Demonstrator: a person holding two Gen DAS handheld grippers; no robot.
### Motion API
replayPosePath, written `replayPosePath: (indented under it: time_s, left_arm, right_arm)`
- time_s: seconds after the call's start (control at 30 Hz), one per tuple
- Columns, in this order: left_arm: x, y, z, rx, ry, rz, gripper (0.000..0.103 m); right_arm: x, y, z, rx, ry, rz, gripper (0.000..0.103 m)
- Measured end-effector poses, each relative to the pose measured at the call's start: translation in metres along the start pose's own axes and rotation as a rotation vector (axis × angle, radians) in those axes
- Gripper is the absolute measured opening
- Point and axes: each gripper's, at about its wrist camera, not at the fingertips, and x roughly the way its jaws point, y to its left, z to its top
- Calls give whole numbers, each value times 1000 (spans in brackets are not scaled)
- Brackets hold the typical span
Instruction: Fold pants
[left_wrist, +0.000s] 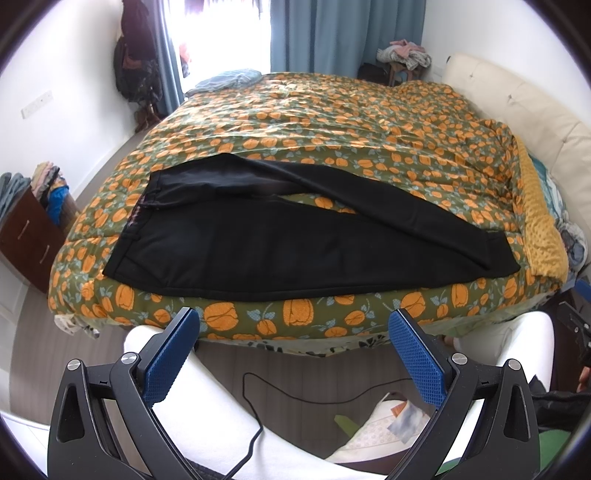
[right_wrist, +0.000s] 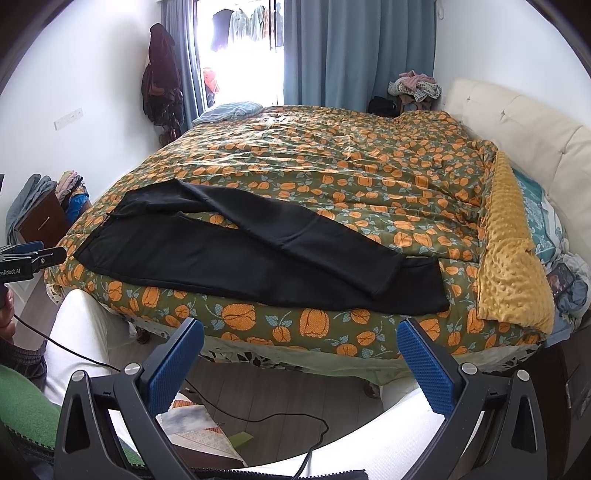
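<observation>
Black pants (left_wrist: 280, 243) lie flat along the near edge of the bed, waistband at the left, legs running right. The far leg crosses over the near leg toward the cuffs. They also show in the right wrist view (right_wrist: 236, 251). My left gripper (left_wrist: 293, 325) is open and empty, held off the bed's near edge above the person's white-clad legs. My right gripper (right_wrist: 301, 336) is open and empty too, below the bed edge, in front of the cuff end. The left gripper's body shows at the left edge of the right wrist view (right_wrist: 26, 258).
The bed has a green quilt with orange flowers (left_wrist: 332, 122) and a yellow dotted blanket (right_wrist: 513, 258) at the right. A cream headboard (right_wrist: 524, 122) stands right. A brown cabinet with clothes (left_wrist: 29, 236) stands left. A black cable (left_wrist: 314, 395) and papers lie on the floor.
</observation>
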Motion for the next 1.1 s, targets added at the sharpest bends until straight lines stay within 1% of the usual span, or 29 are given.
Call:
replayPosePath:
  time_s: [0.53,0.7,1.1]
  left_arm:
    - [0,-1,0,-2,1,-1,102]
    - [0,-2,0,-2,0,-2,102]
    - [0,-3,0,-2,0,-5,102]
  right_arm:
    - [0,-1,0,-1,1,0,103]
    - [2,4,-2,-1,5,2,103]
    - [-2,-1,-2,-3,-14,6,103]
